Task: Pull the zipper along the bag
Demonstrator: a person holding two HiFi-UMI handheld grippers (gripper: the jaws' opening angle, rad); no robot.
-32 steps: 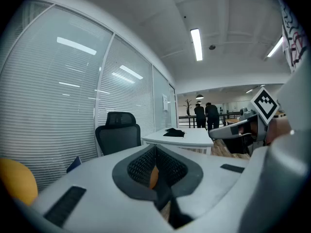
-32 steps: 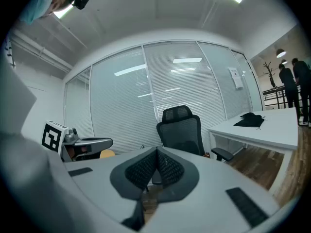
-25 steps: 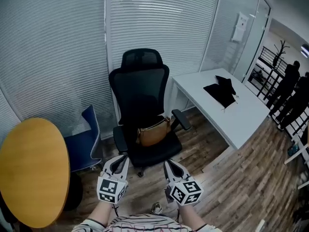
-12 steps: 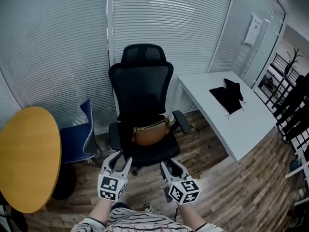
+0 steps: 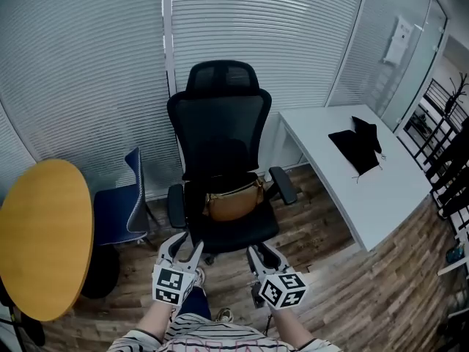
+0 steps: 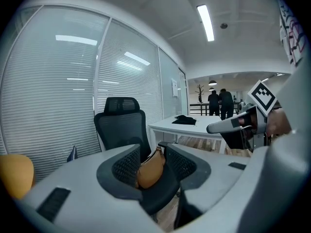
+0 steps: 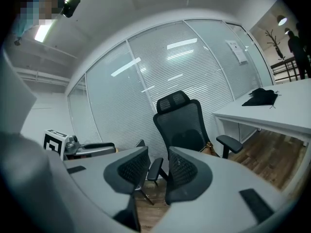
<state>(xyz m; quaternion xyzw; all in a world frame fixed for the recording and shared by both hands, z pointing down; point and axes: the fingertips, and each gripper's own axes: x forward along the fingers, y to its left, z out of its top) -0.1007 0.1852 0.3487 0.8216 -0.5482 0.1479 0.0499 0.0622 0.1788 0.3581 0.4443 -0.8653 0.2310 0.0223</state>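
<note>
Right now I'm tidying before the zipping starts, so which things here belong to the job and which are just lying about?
Job: tan leather bag; black mesh office chair holding it.
Lying about: round yellow wooden table; blue chair; white desk; black item lying on it.

Left gripper [image 5: 183,246]: jaws apart, just been opening, nothing between them.
Right gripper [image 5: 261,254]: the same (held beside the left, both pointing forward).
</note>
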